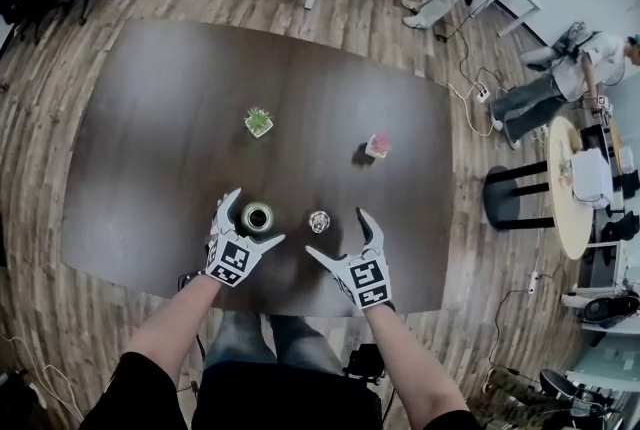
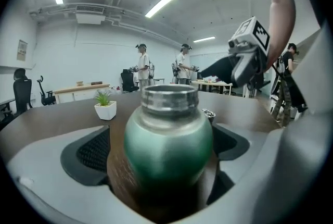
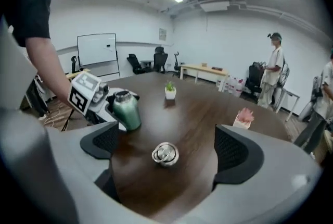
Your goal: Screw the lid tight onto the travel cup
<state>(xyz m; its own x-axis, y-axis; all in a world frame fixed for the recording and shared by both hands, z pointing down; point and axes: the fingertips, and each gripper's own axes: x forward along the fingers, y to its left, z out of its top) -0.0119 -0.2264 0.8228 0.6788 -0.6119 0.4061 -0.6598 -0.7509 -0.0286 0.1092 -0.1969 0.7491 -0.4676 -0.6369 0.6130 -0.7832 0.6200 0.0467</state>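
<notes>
Lid lies at 12 o'clock just ahead of the open right gripper, while the open left gripper straddles the travel cup.

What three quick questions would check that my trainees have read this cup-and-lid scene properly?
1. True or false: the round silver metal lid is already screwed onto the green metal travel cup.
2. What stands between the jaws of the left hand-held gripper? A: the cup. B: the lid. C: nothing.
3. Fill in: the lid lies on the dark brown table before the right hand-held gripper, whose jaws are ____.
Key: 1 false; 2 A; 3 open.
</notes>
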